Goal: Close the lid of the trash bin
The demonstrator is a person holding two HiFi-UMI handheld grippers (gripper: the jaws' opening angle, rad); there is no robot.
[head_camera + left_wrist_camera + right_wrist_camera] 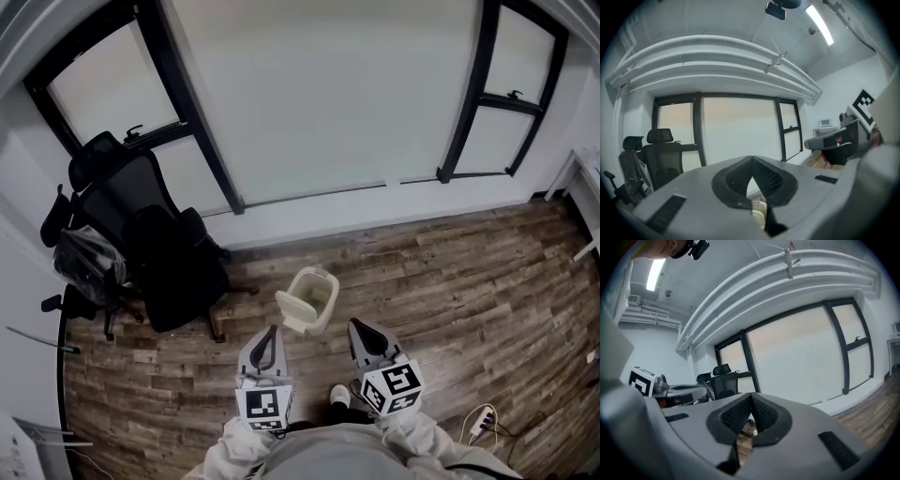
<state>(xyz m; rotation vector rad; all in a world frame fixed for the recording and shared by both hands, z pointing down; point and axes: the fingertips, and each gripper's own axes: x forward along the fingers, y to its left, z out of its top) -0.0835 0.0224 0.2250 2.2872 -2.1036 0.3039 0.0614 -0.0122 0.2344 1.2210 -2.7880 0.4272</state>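
Small plastic trash bin: cream, lid included.
Wood-plank floor: mottled brown, grey streaks.
Two mesh office chairs: black.
Handheld left gripper and right gripper: grey; ribbed pads black; marker cubes black-and-white squares.
Window frames: black.

Your left gripper view shows the bin only as a pale sliver under the closed jaws; the rest is hidden behind them. In your right gripper view, the white speck in that gap is too small to name. The head view's right edge cuts the table.
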